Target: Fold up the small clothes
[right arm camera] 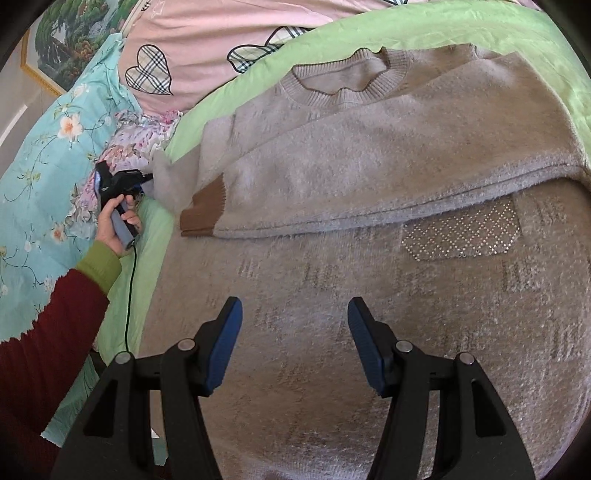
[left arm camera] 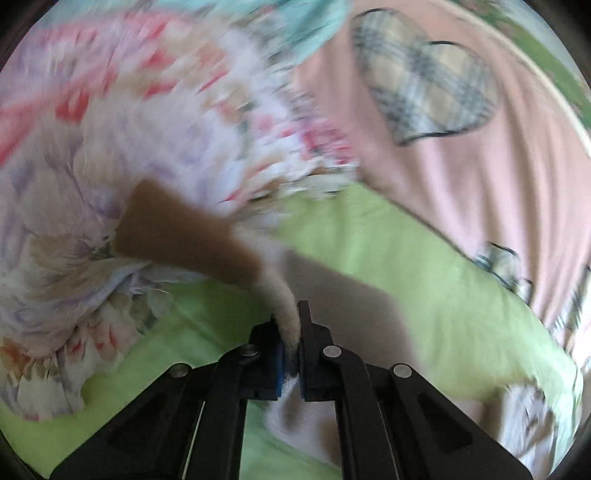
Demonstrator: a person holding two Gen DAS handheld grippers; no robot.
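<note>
Left hand-held gripper (left arm camera: 291, 345) pinches sweater (right arm camera: 369, 166) on green sheet (left arm camera: 388, 258)

Daylit; left view blurred, perhaps motion.

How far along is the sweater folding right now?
Partly done: one sleeve already lies folded across the fuzzy beige sweater on the green bedsheet. The left gripper is pinching sweater fabric near the brown cuff. The right gripper hovers open; the body remains unfolded.

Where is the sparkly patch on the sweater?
In the right wrist view, the sparkly patch sits on the sweater's front toward the right, just below the folded-over sleeve.
</note>
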